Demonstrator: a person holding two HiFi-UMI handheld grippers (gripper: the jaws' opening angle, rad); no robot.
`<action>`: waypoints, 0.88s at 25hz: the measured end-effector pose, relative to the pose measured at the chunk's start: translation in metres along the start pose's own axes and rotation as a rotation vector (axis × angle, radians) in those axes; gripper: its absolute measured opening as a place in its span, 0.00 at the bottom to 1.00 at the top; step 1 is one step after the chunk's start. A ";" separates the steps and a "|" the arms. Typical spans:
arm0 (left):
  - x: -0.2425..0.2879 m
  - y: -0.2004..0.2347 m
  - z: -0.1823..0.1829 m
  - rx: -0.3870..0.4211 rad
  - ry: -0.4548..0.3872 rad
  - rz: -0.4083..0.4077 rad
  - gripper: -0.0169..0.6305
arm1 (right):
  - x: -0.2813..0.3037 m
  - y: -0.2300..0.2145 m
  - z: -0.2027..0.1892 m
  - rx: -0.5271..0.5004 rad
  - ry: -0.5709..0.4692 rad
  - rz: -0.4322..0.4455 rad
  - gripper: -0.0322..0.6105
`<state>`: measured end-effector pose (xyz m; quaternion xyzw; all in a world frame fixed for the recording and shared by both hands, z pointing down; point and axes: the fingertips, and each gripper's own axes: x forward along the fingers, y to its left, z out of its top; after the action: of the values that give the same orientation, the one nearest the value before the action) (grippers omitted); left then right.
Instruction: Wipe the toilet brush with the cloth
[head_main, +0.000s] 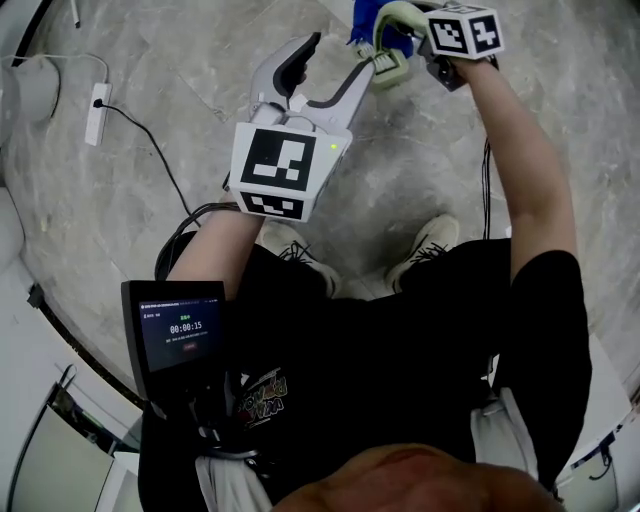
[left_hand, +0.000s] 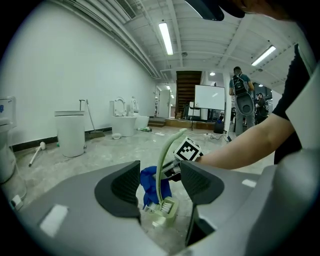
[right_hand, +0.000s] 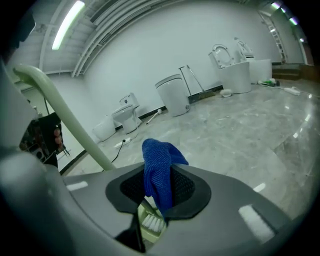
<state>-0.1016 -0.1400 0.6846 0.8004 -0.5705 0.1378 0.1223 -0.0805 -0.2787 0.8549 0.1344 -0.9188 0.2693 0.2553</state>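
1. The left claw (left_hand: 159, 179) stands wide open. The brush (left_hand: 168, 209) shows in the gap between its pads, touching neither.
2. The right claw (right_hand: 158, 186) is pinched on the blue cloth (right_hand: 157, 167), which sticks up from between its pads.
3. The pale green brush is up in the air above the floor (head_main: 420, 170). Its head is just under the right claw's pads, against the cloth, and its curved handle rises away from them.
4. I cannot tell whether the right pads also press the handle.
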 end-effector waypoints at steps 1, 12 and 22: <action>0.001 0.000 0.000 0.000 0.000 -0.002 0.42 | -0.004 0.001 0.000 0.013 -0.008 0.010 0.19; 0.005 0.002 0.002 -0.002 -0.002 0.000 0.42 | -0.084 0.058 0.076 -0.045 -0.193 0.207 0.19; 0.007 0.002 0.004 -0.005 -0.011 0.002 0.42 | -0.168 0.148 0.154 -0.306 -0.355 0.284 0.19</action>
<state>-0.1011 -0.1486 0.6836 0.8003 -0.5723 0.1321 0.1209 -0.0583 -0.2259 0.5898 0.0091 -0.9888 0.1329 0.0674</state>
